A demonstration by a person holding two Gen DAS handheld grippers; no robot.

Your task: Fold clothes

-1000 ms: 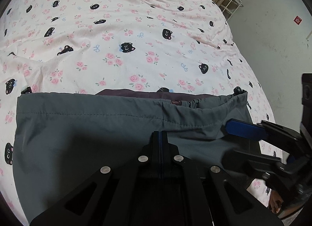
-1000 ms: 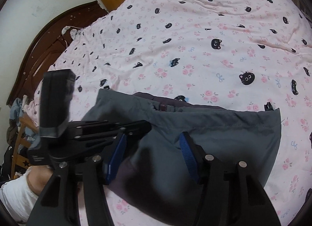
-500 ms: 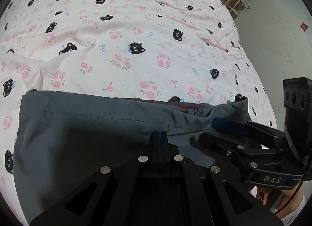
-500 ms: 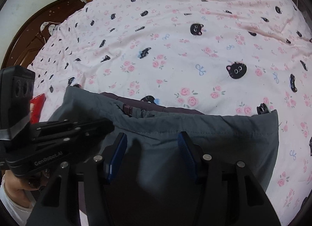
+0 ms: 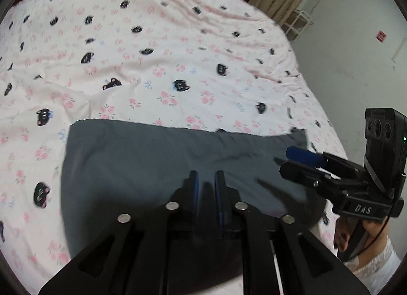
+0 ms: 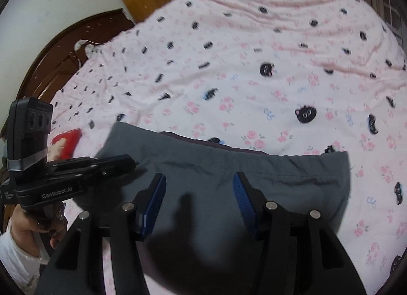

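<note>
The left tongs (image 5: pixel 206 180) are hovering over the grey folded fabric garment (image 5: pixel 152 162), blue-padded fingers parted by a narrow gap with nothing between them. The right tongs (image 6: pixel 199 185) are gaping wide above the same garment, gripping nothing. A hand (image 6: pixel 38 226) in a white sleeve is holding the left tool's handle, lettered "GenRobot.AI"; the right tool is showing "DAS". The garment is lying flat on the pink bedsheet printed with black cats and roses (image 5: pixel 157 66).
</note>
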